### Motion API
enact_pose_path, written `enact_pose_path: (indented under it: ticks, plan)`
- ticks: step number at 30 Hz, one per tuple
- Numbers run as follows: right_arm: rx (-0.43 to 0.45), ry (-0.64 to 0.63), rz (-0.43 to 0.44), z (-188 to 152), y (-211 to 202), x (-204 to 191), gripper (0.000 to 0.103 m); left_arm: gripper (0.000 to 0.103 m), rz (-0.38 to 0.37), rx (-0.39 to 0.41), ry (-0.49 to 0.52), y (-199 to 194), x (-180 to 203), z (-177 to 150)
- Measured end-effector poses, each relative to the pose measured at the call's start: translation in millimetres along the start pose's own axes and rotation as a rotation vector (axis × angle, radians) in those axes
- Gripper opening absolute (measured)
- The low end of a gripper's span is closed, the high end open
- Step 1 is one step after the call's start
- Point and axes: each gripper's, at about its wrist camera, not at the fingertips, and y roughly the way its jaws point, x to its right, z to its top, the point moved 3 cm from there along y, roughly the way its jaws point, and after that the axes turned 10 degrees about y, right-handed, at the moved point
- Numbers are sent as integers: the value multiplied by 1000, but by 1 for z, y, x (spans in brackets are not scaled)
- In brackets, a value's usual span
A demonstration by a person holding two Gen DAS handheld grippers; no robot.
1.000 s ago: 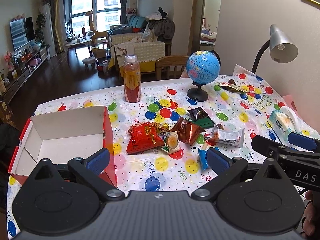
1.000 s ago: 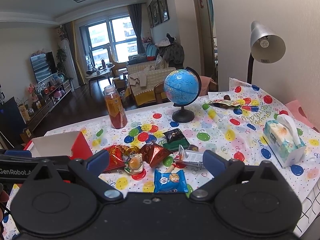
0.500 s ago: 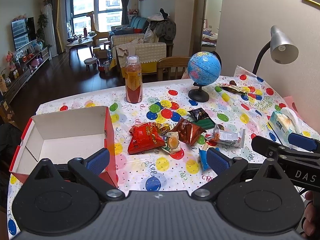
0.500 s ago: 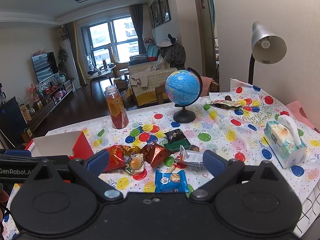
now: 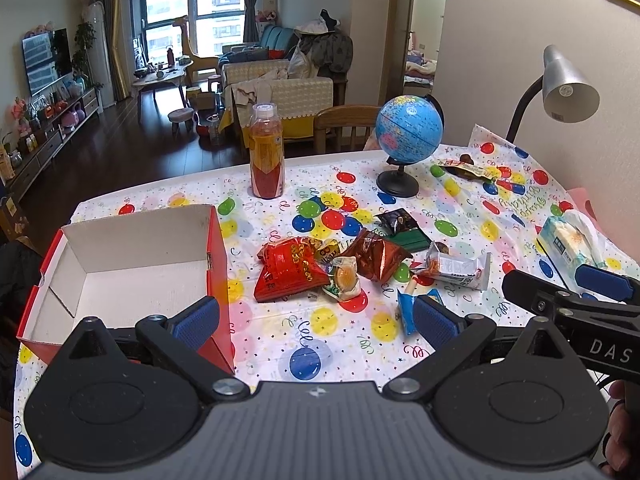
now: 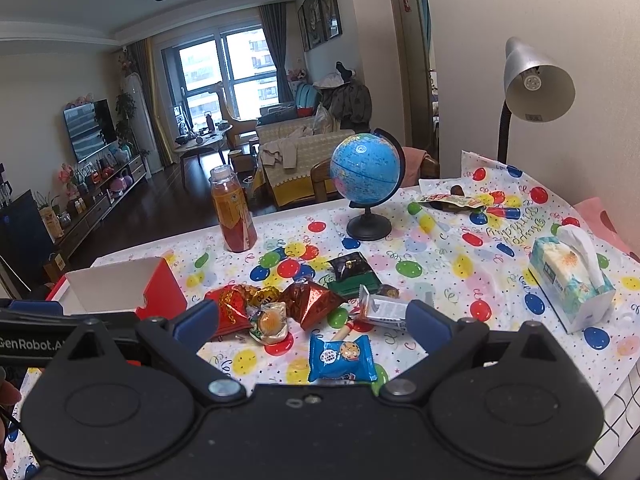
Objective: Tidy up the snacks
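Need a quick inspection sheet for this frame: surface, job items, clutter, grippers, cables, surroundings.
Surface: table under a white balloon-print plastic cloth, flat, crowded mid-table.
Job's things: open red cardboard box with white inside, empty, at left; loose pile of snacks beside it, including a shiny red foil packet, a brown foil packet and a blue cookie wrapper nearest the right gripper.
Clutter: orange drink bottle, blue desk globe, tissue pack, silver desk lamp.
Grippers: left gripper and right gripper both open, holding nothing, above the table edge.
Cables: nothing seen.
Surroundings: living room with sofa, TV, window behind.
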Motion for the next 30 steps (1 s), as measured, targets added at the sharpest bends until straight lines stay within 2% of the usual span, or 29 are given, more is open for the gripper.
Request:
enact_pose_path:
  ticks: [9, 18, 20, 22, 25, 27, 30]
  plan:
    - [-37, -13, 27, -8, 15, 7, 100, 103, 2, -34, -6, 16, 2, 5]
    - [-114, -70, -17, -19, 59, 35, 96, 103, 46, -156, -38, 76, -2, -2]
    - [-152, -98, -35, -27, 74, 43, 90, 103, 62, -169, -34, 88, -3, -1]
    - [-185, -105, -36, -30, 87, 49, 88, 103, 75, -158, -36, 99, -4, 7]
    - [-185, -112, -36, -26, 103, 51, 88, 103, 77, -162, -76, 122, -11, 30]
    - [-196, -108, -39, -24, 116, 53, 88, 103, 91, -193, -104, 144, -19, 44]
    - [-261, -82, -52, -21, 141, 54, 88, 103, 99, -254, -159, 177, -34, 58]
